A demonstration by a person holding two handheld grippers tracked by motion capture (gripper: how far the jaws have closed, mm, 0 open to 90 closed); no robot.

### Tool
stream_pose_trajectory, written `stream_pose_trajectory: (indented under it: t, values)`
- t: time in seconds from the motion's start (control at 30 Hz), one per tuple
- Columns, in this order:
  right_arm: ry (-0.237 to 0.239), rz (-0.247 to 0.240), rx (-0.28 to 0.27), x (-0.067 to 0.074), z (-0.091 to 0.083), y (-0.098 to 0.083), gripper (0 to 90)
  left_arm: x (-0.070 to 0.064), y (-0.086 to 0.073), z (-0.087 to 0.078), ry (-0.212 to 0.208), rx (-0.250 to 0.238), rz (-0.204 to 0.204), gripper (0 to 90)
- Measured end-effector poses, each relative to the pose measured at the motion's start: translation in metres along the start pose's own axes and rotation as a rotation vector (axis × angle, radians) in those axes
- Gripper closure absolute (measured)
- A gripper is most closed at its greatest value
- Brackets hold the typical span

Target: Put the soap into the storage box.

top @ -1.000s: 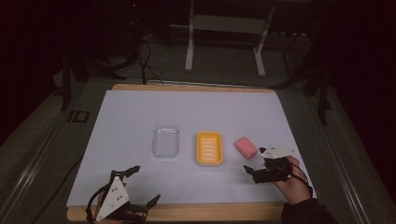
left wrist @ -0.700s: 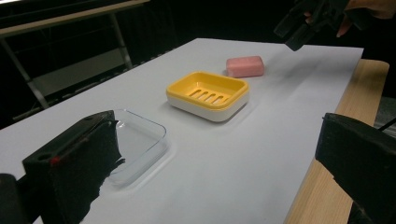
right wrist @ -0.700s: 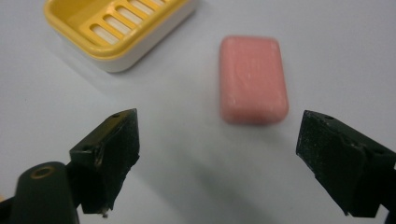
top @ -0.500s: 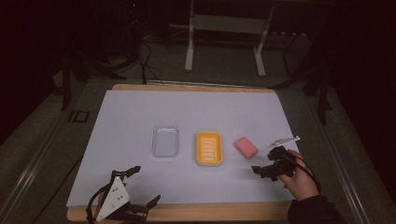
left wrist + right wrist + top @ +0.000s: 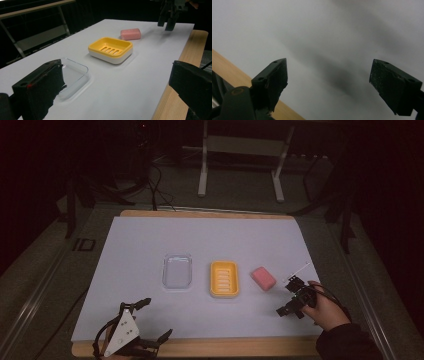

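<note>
The right gripper (image 5: 293, 299), fingers spread and empty, hovered near the pink soap (image 5: 263, 278) beside the yellow dish (image 5: 224, 279); a slanted grab could skid it. The left gripper (image 5: 142, 326) rested spread.

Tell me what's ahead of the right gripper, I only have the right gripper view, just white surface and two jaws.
Observer: The high view shows the right gripper over the white sheet, with a pink soap bar just beyond it, apart from it.
Operator: Anything beside the soap?
Observer: A yellow soap dish with a slotted floor and nothing in it, left of the soap.
Operator: And past that?
Observer: A clear plastic tray, also with nothing in it.
Operator: Where's the other gripper?
Observer: The left gripper sits at the near wooden table edge, jaws wide apart, holding nothing.
</note>
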State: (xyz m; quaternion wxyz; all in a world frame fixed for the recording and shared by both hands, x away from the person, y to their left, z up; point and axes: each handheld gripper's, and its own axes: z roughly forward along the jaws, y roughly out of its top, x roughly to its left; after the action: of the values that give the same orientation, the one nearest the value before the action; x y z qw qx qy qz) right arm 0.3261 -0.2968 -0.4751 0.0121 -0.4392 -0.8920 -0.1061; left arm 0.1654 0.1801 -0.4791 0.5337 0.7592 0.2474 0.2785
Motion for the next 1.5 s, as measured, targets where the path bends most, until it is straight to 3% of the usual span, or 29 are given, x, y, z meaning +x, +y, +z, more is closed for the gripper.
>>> stream_pose_trajectory:
  t: [0.17, 0.47, 0.57, 1.07, 1.5]
  values:
    - [-0.014, -0.014, 0.073, 0.001, 0.002, 0.004, 13.2, 0.0, 0.0, 0.0, 0.0, -0.001, -0.001, 0.4]
    - [-0.038, -0.082, 0.188, -0.002, 0.002, 0.011, 12.5, 0.0, 0.0, 0.0, -0.004, 0.0, 0.001, 0.4]
    - [-0.05, -0.091, 0.205, -0.003, 0.001, 0.015, 12.6, 0.0, 0.0, 0.0, -0.003, -0.001, 0.0, 0.4]
    - [-0.079, -0.152, 0.162, -0.002, 0.0, 0.031, 12.4, 0.0, 0.0, 0.0, -0.007, 0.001, -0.002, 0.4]
    - [-0.062, -0.171, 0.064, -0.004, -0.008, 0.055, 13.7, 0.0, 0.0, 0.001, -0.011, 0.002, -0.003, 0.4]
